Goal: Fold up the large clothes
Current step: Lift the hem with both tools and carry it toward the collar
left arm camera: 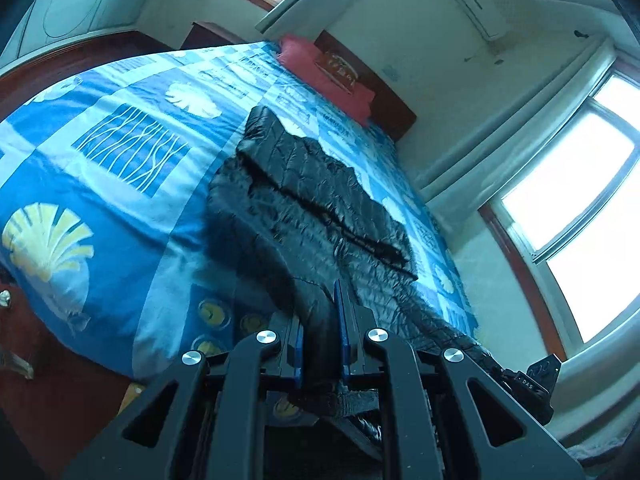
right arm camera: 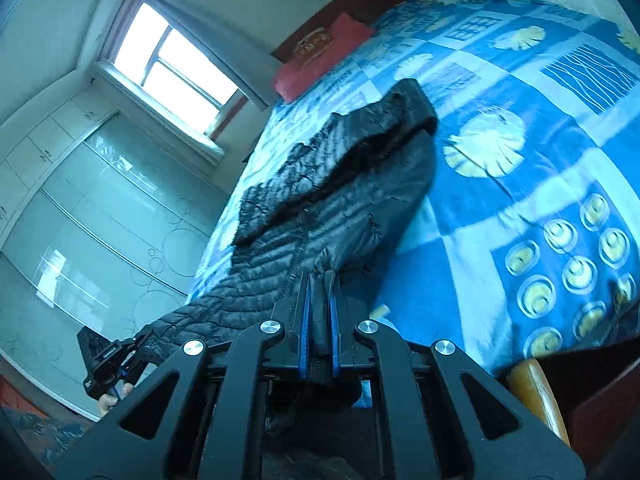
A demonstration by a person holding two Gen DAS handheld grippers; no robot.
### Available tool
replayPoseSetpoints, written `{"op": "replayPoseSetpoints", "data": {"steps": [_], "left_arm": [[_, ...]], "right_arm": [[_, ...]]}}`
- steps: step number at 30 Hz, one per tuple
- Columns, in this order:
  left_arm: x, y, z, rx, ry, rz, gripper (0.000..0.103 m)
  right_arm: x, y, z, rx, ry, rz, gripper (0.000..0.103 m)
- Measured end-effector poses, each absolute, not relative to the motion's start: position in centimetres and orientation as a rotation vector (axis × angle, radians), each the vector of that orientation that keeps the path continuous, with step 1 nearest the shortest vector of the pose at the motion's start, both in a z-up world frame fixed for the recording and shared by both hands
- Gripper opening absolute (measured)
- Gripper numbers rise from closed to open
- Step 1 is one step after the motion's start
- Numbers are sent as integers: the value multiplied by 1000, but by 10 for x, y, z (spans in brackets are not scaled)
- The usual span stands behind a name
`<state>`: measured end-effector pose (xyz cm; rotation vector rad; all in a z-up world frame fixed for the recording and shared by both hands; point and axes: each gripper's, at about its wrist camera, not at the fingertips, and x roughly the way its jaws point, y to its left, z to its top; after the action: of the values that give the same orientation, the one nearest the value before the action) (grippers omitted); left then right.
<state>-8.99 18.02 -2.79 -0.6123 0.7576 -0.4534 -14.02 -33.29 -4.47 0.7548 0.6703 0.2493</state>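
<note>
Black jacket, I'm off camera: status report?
Left gripper and right gripper both shut on black jacket hem. Far end lying on the bed. Nothing in the way.

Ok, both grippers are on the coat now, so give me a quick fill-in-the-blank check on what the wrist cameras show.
1. The black puffer jacket lies on a bedspread that is mostly ____ in colour.
2. The left gripper is shut on the ____.
3. The pillow at the headboard is ____.
4. The right gripper pinches the jacket's ____ end.

Missing words: blue; jacket; red; near
</note>
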Motion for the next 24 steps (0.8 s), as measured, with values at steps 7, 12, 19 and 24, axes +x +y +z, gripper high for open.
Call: {"op": "replayPoseSetpoints", "data": {"steps": [7, 12, 19, 24], "left_arm": [[-61, 176, -4, -625, 714, -488, 13], [-23, 166, 21, -590, 660, -505, 13], [52, 144, 35, -544, 658, -517, 13], [129, 132, 35, -541, 697, -472, 12]], "right_arm": [[-111, -342, -20, 812, 602, 316, 8], [-81, -351, -1, 843, 539, 356, 8], [0, -362, 20, 829, 515, 372, 8], [76, -371, 22, 849, 512, 366, 8]]}}
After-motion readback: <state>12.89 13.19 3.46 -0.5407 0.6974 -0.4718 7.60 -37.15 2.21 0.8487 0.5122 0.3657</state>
